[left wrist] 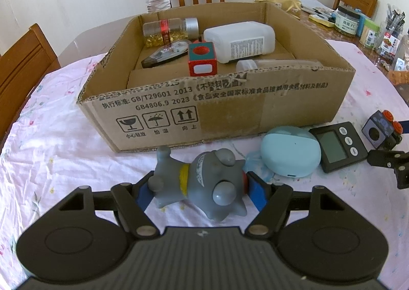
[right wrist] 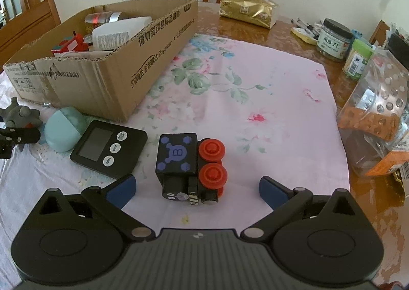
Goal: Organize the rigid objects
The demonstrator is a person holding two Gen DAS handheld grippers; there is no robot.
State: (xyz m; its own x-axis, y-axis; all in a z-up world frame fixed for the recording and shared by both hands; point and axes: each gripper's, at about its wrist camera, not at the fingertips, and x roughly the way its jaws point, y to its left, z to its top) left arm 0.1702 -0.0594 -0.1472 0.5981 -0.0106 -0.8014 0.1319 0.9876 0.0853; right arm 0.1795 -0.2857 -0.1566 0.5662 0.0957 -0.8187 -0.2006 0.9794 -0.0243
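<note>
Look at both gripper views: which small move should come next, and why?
Probably lift the grey toy toward the cardboard box: the left gripper has its pads against it, while the right gripper stands open around the black block toy.

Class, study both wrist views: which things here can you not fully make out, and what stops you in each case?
- Cardboard box floor, left wrist view: hidden by its near wall.
- Clear item in the box: mostly behind the wall.
- Grey toy, right wrist view: cut by the left edge.
- Jar label print: too small.
</note>
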